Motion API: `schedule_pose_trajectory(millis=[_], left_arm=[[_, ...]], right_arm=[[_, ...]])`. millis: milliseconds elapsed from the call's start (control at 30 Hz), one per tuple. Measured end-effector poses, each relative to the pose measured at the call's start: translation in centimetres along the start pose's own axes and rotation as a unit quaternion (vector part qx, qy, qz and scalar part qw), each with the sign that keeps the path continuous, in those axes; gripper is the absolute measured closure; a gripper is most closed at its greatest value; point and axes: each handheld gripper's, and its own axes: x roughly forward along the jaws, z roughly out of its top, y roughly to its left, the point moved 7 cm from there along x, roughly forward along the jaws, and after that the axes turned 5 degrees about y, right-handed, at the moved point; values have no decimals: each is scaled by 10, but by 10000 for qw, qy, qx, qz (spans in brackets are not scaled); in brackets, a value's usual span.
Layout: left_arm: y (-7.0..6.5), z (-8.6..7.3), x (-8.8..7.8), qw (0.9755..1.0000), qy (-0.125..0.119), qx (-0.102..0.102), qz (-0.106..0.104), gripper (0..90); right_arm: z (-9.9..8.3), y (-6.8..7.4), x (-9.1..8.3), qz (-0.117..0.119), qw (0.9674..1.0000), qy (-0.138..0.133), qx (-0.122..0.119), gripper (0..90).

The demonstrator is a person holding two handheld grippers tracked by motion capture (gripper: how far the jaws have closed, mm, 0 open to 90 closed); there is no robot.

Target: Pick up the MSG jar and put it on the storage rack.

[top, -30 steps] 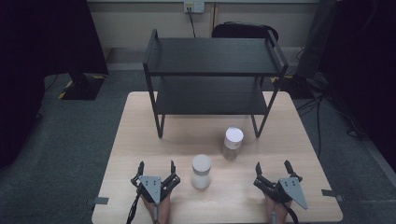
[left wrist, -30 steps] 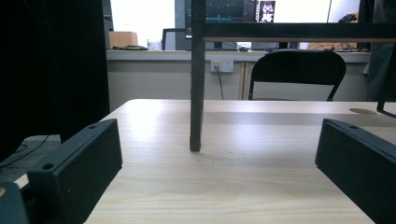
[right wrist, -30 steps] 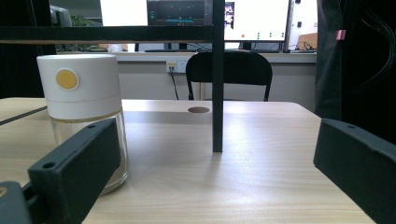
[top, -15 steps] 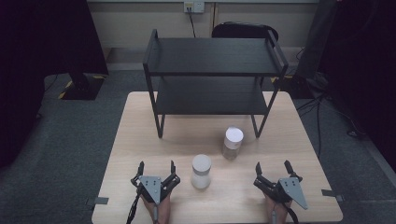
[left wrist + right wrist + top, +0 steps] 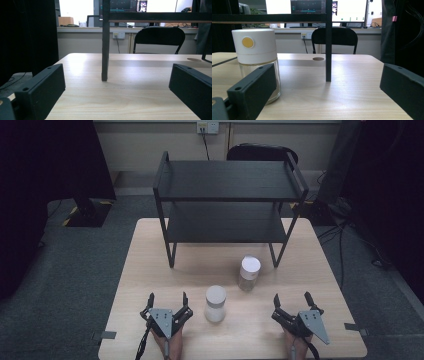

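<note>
Two white-lidded jars (image 5: pixel 215 303), seemingly empty

Left hand-held gripper (image 5: pixel 167 304) and right hand-held gripper (image 5: pixel 294 304), jaws wide apart.

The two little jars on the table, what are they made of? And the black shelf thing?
The far jar looks like clear glass below, since you can see through it, with a matte white cap that seems plastic and has a yellow dot. The near jar looks the same sort, though too small to tell. The shelf has thin black posts, probably painted metal, and matte boards. The table looks like pale wood with visible grain.
</note>
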Motion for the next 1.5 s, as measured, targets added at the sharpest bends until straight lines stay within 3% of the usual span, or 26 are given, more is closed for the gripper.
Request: schedule_pose_trajectory(millis=[633, 733, 833, 1033, 1300, 1500], left_arm=[[-1, 1, 0, 10000, 13, 67, -27, 0], [3, 6, 0, 9994, 175, 6, -305, 0], [5, 13, -3, 9990, 174, 13, -404, 0], [10, 34, -10, 9983, -46, -61, -577, 2], [6, 56, -16, 9952, -92, -216, -945, 2], [1, 65, -18, 9910, -138, -300, -1295, 14]], right_arm=[[0, 0, 0, 1, 10000, 0, 1, 0], [0, 0, 0, 1, 10000, 0, 0, 0], [0, 0, 0, 1, 10000, -1, 0, 0], [0, 0, 0, 2, 10000, 0, 1, 0], [0, 0, 0, 1, 10000, 0, 0, 0], [0, 0, 0, 3, 10000, 0, 2, 0]])
